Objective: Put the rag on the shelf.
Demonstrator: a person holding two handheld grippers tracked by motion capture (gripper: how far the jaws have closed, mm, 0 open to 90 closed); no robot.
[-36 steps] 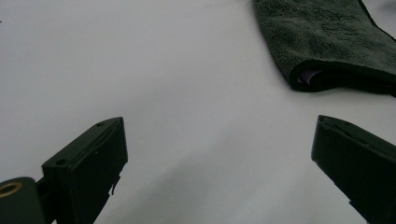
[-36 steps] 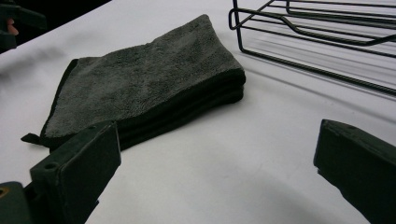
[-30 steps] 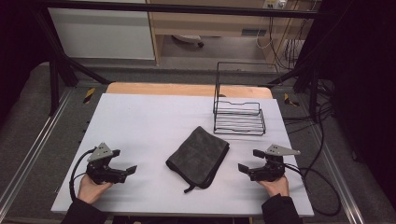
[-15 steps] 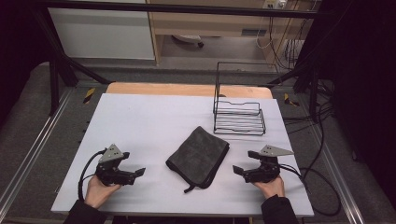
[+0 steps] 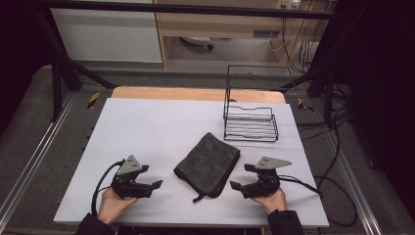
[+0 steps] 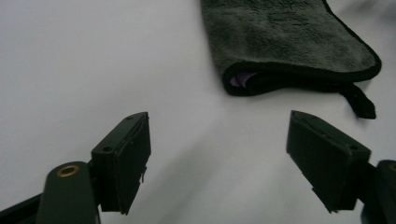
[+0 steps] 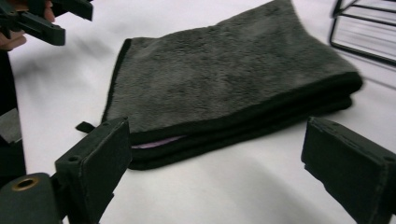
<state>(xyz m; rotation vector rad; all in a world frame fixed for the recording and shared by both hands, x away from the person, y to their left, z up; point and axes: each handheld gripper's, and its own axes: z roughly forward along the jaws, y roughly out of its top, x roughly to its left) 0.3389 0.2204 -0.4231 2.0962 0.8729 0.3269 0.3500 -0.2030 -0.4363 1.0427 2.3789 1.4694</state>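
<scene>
Folded dark grey towel (image 5: 208, 164) is laid on the white table (image 5: 147, 127), flanked by the left gripper (image 5: 152, 186) and right gripper (image 5: 239, 178), both held with jaws apart; a wire rack (image 5: 250, 120) stands beyond the towel.

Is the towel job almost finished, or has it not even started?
Barely started, it seems. The dark grey towel lies folded on the table, touched by nothing. The left gripper and right gripper sit open on either side of it, holding nothing. The wire rack behind stands empty, so any grabbing or moving is left.
</scene>
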